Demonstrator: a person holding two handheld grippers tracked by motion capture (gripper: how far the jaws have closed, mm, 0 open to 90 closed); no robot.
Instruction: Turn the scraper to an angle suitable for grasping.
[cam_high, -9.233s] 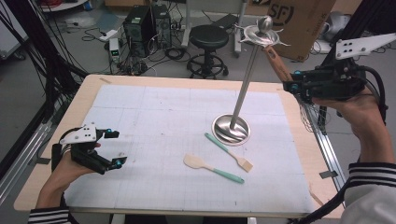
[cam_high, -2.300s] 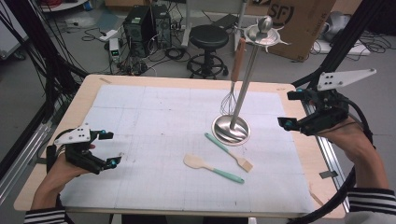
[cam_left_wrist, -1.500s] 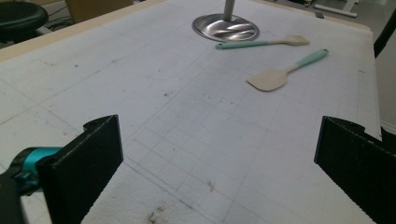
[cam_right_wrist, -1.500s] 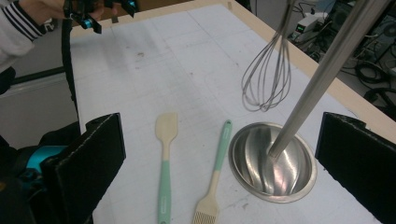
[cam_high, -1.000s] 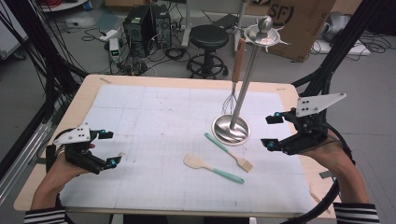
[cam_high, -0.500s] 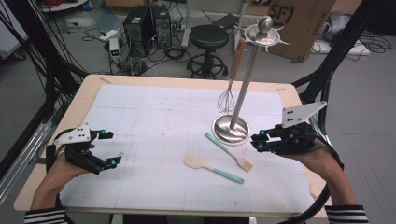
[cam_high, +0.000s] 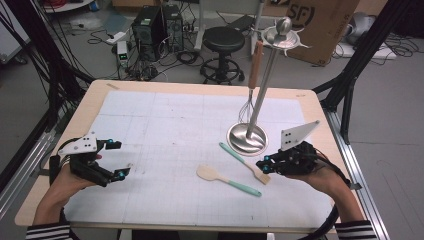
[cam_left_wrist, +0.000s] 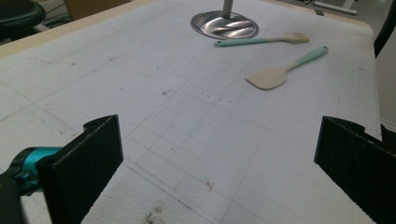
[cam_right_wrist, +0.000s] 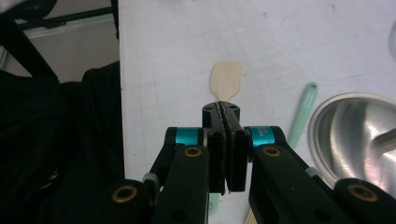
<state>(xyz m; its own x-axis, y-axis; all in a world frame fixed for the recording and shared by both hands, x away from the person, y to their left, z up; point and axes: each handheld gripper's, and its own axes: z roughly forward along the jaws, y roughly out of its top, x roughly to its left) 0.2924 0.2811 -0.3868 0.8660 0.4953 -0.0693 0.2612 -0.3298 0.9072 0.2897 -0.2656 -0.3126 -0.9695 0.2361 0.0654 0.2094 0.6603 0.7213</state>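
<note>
A steel utensil stand (cam_high: 246, 137) rises from its round base at the mat's right, and a wooden-handled whisk (cam_high: 254, 65) hangs from its top. A teal-handled brush (cam_high: 240, 157) and a teal-handled beige spatula (cam_high: 227, 180) lie in front of the base. My right gripper (cam_high: 261, 164) hovers low by the brush's head. Its jaws have just been closing and stand shut with nothing between them. In the right gripper view it (cam_right_wrist: 226, 140) sits over the spatula (cam_right_wrist: 225, 79). My left gripper (cam_high: 120, 159) rests open at the near left, and nothing lies inside it (cam_left_wrist: 215, 172).
A white gridded mat (cam_high: 165, 130) covers the wooden table (cam_high: 200, 86). Behind the table stand a black stool (cam_high: 225, 37), a computer tower (cam_high: 155, 25) and a cardboard box (cam_high: 320, 25). Black frame posts flank both sides.
My right gripper has come down and toward the table's middle, to the brush's head, and its jaws have closed. The left gripper has stayed put.
</note>
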